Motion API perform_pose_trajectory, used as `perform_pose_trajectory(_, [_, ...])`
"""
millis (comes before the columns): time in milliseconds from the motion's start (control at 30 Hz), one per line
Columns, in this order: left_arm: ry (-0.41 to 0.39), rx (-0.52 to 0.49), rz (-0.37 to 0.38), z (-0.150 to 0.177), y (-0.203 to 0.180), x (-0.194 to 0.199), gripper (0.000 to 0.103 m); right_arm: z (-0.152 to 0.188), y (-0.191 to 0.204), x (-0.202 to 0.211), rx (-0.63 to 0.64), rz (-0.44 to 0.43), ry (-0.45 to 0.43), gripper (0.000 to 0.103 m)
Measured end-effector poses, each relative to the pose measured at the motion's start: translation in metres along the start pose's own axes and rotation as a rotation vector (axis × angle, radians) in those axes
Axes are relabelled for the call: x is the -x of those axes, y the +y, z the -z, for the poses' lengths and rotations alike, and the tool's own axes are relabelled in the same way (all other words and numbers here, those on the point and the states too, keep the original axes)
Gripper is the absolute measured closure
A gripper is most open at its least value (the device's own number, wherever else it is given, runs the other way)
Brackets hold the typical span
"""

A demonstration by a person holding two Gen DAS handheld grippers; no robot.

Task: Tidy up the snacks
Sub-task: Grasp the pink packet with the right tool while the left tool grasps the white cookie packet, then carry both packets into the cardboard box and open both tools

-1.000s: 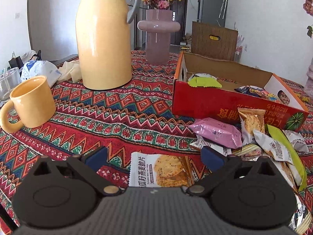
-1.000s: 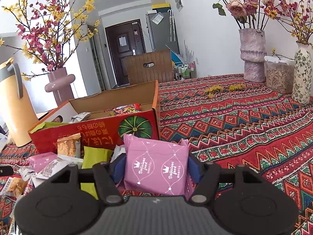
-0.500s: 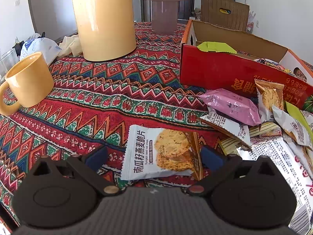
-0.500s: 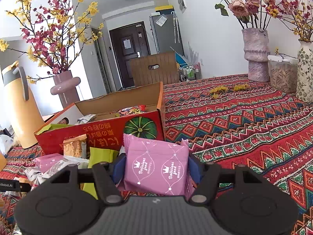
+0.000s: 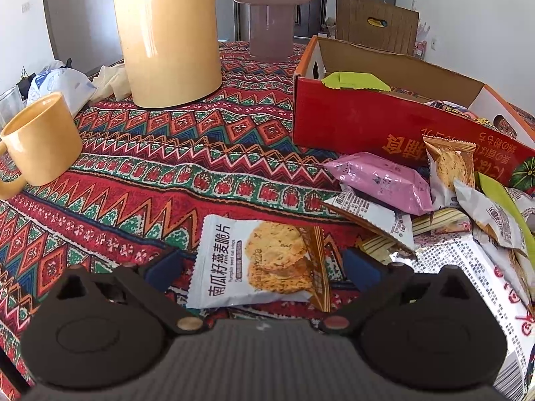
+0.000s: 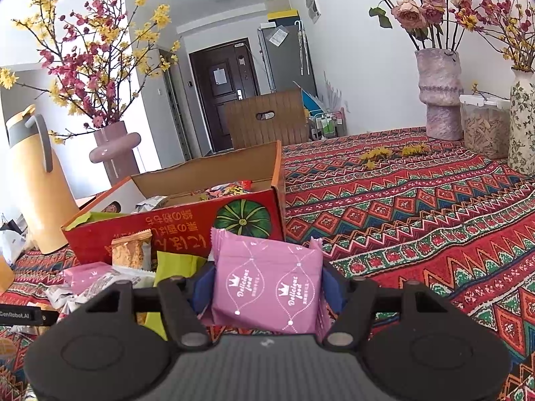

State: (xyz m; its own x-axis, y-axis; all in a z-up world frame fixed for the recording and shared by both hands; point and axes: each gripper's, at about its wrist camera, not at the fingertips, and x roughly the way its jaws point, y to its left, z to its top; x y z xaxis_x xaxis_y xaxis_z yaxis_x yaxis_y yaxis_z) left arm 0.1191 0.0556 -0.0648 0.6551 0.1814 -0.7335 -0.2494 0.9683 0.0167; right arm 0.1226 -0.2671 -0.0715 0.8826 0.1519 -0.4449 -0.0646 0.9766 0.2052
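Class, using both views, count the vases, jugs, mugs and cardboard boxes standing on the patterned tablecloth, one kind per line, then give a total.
Vases: 3 (mauve vase, rough pink vase, floral vase)
Jugs: 1 (yellow jug)
Mugs: 1 (yellow mug)
Cardboard boxes: 1 (red box)
Total: 6
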Motion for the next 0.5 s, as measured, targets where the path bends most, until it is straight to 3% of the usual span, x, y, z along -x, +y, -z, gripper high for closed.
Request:
perform_pose_trajectory(100, [-0.003,-0.003,0.005,0.002,0.000,0.003,0.005,0.000,-0.001,0.000,-0.002,-0.004,0.000,0.038])
perform_pose_trajectory(233, [-0.025,-0.020,0.025,0.004,-0.002,0.012,0.031,0.000,-0.001,0.001,-0.004,-0.012,-0.004,0.038])
perform_pose_trajectory(500, [-0.046,-0.016,0.050,0.009,0.000,0.017,0.036,0.000,-0.001,0.001,-0.004,-0.013,-0.002,0.038])
